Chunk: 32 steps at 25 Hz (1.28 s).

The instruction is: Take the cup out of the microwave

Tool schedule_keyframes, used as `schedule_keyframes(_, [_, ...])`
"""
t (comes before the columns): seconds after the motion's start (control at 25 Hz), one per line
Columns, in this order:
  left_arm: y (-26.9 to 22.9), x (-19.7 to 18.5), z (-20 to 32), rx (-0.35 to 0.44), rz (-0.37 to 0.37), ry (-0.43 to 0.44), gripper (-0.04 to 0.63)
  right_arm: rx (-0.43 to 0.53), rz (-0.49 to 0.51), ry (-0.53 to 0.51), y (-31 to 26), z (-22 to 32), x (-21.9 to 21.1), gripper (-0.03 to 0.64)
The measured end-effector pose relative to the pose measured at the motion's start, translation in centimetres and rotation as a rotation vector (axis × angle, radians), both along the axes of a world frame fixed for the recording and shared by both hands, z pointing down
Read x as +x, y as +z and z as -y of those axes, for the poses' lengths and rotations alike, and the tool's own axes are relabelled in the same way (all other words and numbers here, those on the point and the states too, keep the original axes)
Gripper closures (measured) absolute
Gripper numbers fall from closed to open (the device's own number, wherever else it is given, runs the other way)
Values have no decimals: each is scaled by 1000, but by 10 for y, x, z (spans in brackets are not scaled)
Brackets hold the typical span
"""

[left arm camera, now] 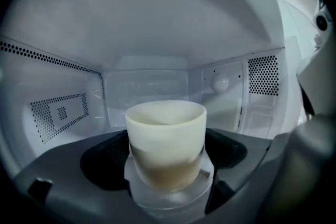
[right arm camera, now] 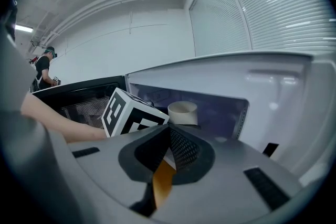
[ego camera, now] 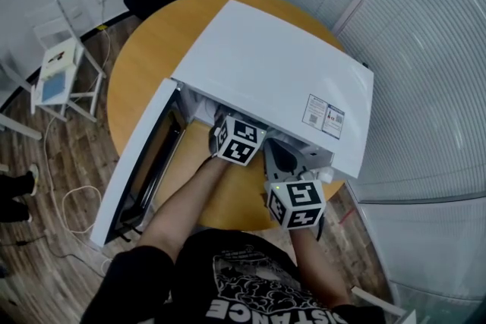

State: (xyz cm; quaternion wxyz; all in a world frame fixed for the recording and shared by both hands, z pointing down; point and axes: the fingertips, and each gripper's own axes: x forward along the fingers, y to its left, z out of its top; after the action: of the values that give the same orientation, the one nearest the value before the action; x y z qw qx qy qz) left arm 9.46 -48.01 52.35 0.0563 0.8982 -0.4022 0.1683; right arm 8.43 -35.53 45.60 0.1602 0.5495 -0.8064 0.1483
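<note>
Cup (left arm camera: 166, 139) stands inside the microwave (ego camera: 281, 80), upright on a pale round base. Only the two gripper views show it, since from the head view the white top of the oven covers the cavity.

At 8 o'clock from the oven in the head view, the door (ego camera: 137, 163) hangs wide open over the edge of the round wooden table (ego camera: 144, 49). Further out at 9 o'clock we see a white stool (ego camera: 61, 64) on the floor.

The left gripper (ego camera: 238, 139) reaches into the mouth of the oven. From above, its marker cube is all we see of it, and the tips are hidden inside. Its own view fills that gap. The jaws are spread wide, one on each side of the cup, and the cup sits between them at 6 o'clock without being clamped. The same view shows the cavity walls, with a perforated vent (left arm camera: 58, 113) at 9 o'clock and another at 2 o'clock.

The right gripper (ego camera: 282, 163) is just outside the opening, at 5 o'clock from the left one. Its view shows its jaws pressed together with nothing between them, and a sliver of table shows below. Beyond the tips, at 12 o'clock, we see the rim of the cup in the cavity, with the left cube just beside it at 10 o'clock. A person (right arm camera: 44, 68) stands far off at 9 o'clock, seen in no other view.
</note>
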Motion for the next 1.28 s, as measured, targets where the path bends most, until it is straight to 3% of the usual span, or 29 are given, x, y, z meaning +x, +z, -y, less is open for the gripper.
schedule_keyframes(0.52, [2, -1, 0, -10, 12, 13, 171, 6, 10, 22, -1, 0, 8, 601])
schedule_keyframes(1.28, [-13, -36, -40, 9, 6, -75, 171, 51, 31, -36, -17, -21, -4, 601])
